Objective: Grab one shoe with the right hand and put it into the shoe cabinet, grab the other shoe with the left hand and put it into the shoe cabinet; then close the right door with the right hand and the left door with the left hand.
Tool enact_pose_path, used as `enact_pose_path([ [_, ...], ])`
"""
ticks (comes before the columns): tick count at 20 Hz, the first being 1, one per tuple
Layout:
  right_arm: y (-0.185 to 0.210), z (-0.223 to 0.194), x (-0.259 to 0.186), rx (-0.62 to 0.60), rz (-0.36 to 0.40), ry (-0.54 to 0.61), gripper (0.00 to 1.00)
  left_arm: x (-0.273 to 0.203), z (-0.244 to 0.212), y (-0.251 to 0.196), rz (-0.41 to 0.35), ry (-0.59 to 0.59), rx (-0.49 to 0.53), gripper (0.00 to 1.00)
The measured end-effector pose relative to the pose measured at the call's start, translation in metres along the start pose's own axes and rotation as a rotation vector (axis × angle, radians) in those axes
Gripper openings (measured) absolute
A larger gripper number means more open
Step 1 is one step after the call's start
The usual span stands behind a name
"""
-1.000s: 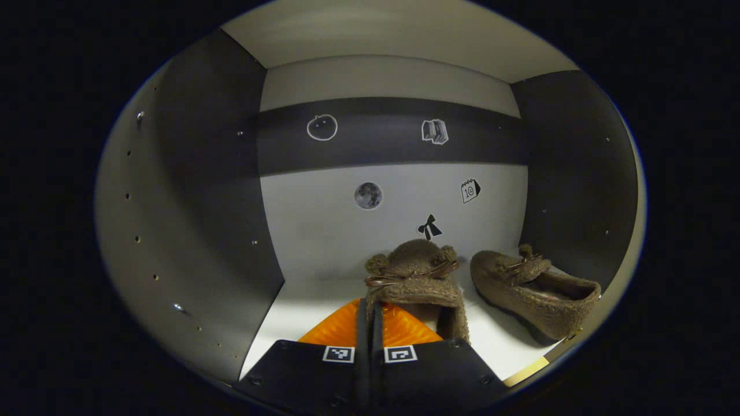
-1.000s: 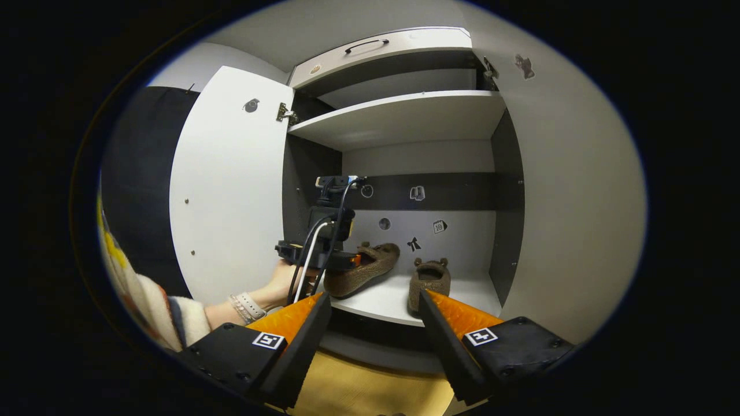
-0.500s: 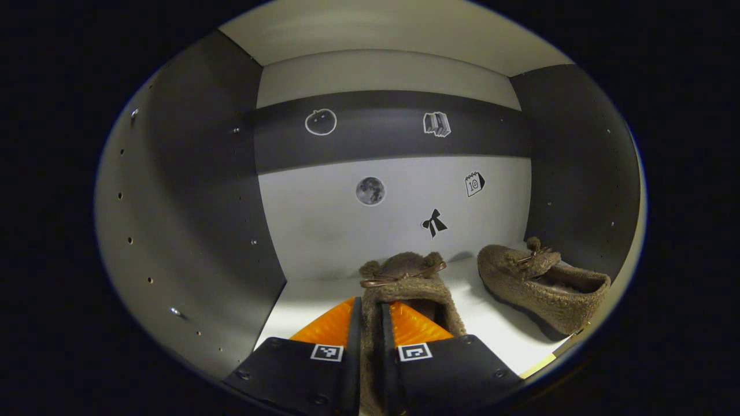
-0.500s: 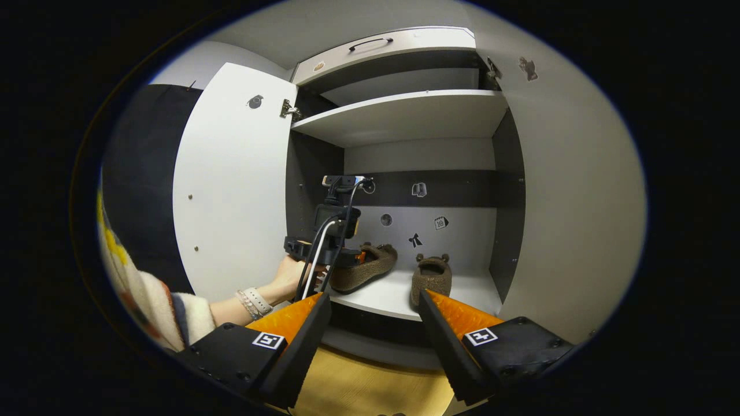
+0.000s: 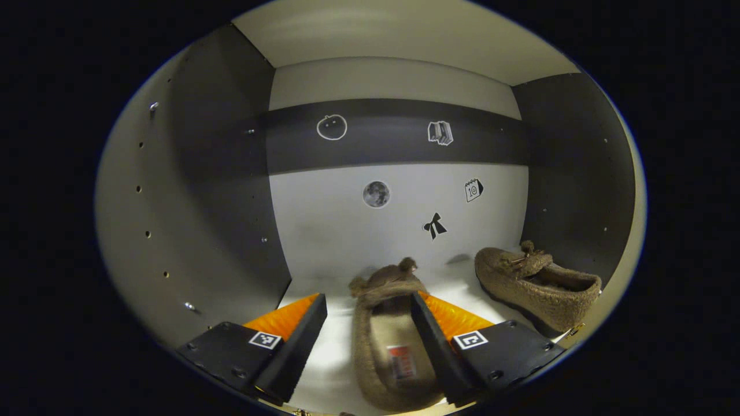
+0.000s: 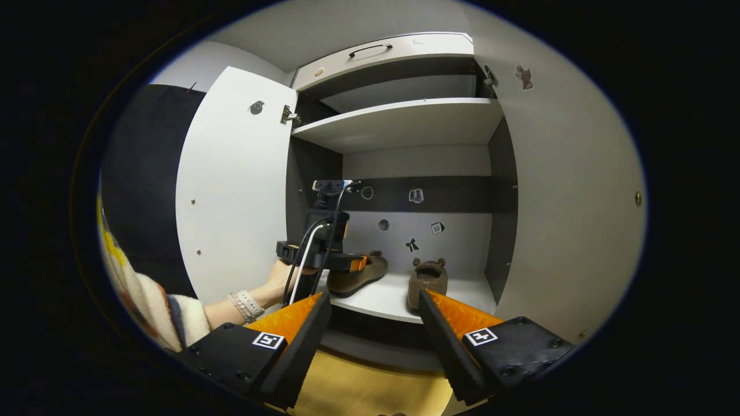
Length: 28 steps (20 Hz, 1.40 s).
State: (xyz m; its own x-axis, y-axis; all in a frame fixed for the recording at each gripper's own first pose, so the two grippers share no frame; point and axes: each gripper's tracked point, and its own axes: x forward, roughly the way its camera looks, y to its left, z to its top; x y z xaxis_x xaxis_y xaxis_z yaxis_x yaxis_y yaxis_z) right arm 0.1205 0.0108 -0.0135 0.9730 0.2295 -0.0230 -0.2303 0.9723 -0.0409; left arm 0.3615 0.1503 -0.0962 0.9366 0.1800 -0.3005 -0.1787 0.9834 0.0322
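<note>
Inside the open shoe cabinet point(image 6: 404, 124), both brown shoes rest on the white shelf point(image 5: 462, 289). The left gripper point(image 5: 369, 315), fingers spread, straddles the near shoe point(image 5: 388, 329); the right gripper point(image 6: 374, 306) waits outside, fingers apart. Withdrawal seems next, then closing the right door point(image 6: 572, 196).

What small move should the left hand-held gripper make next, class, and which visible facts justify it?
Probably draw the left hand-held gripper straight back out of the shoe cabinet. Its fingers stand open, and the shoe between them lies on the shelf, seemingly released. The other shoe already sits beside it, and the left door is open, awaiting closing.
</note>
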Motion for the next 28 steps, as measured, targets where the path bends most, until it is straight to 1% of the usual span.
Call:
enact_pose_path([
  [3, 0.004, 0.005, -0.003, -0.010, -0.002, -0.018, 0.97, -0.017, 0.006, -0.004, -0.025, -0.035, -0.025, 0.95],
  [5, 0.007, 0.010, -0.008, -0.018, -0.013, -0.035, 0.97, -0.036, 0.015, -0.010, -0.040, -0.075, -0.007, 0.95],
  [7, 0.011, 0.019, -0.016, -0.018, -0.032, -0.058, 0.97, -0.068, 0.031, -0.023, -0.066, -0.152, 0.020, 0.94],
  [10, 0.011, 0.032, -0.034, -0.009, -0.074, -0.091, 0.99, -0.132, 0.054, -0.051, -0.134, -0.269, 0.017, 0.95],
  [11, 0.011, 0.035, -0.041, -0.014, -0.092, -0.099, 0.94, -0.156, 0.059, -0.061, -0.172, -0.302, -0.006, 0.95],
  [12, 0.009, 0.037, -0.049, -0.029, -0.111, -0.104, 0.98, -0.180, 0.064, -0.068, -0.210, -0.334, -0.038, 0.95],
  [14, 0.001, 0.036, -0.069, -0.071, -0.163, -0.104, 0.98, -0.229, 0.074, -0.078, -0.278, -0.390, -0.093, 0.93],
  [16, -0.001, 0.038, -0.089, -0.083, -0.196, -0.107, 0.98, -0.271, 0.081, -0.073, -0.305, -0.423, -0.106, 0.98],
  [17, -0.004, 0.040, -0.101, -0.076, -0.222, -0.114, 0.94, -0.290, 0.084, -0.068, -0.303, -0.444, -0.100, 0.95],
  [18, -0.008, 0.043, -0.112, -0.069, -0.248, -0.121, 0.98, -0.305, 0.087, -0.065, -0.302, -0.460, -0.091, 0.95],
  [21, -0.035, 0.050, -0.150, -0.059, -0.363, -0.133, 0.98, -0.347, 0.087, -0.069, -0.340, -0.484, -0.073, 0.96],
  [22, -0.048, 0.052, -0.162, -0.066, -0.405, -0.132, 0.98, -0.352, 0.084, -0.073, -0.357, -0.479, -0.072, 0.96],
  [23, -0.067, 0.053, -0.178, -0.075, -0.460, -0.133, 0.98, -0.359, 0.084, -0.076, -0.372, -0.475, -0.072, 0.96],
  [25, -0.099, 0.054, -0.198, -0.081, -0.540, -0.138, 0.98, -0.374, 0.079, -0.082, -0.393, -0.463, -0.074, 0.96],
  [27, -0.130, 0.051, -0.211, -0.076, -0.592, -0.127, 0.98, -0.386, 0.077, -0.086, -0.400, -0.453, -0.081, 0.96],
  [28, -0.145, 0.050, -0.213, -0.071, -0.606, -0.122, 0.98, -0.389, 0.076, -0.087, -0.397, -0.449, -0.084, 0.96],
])
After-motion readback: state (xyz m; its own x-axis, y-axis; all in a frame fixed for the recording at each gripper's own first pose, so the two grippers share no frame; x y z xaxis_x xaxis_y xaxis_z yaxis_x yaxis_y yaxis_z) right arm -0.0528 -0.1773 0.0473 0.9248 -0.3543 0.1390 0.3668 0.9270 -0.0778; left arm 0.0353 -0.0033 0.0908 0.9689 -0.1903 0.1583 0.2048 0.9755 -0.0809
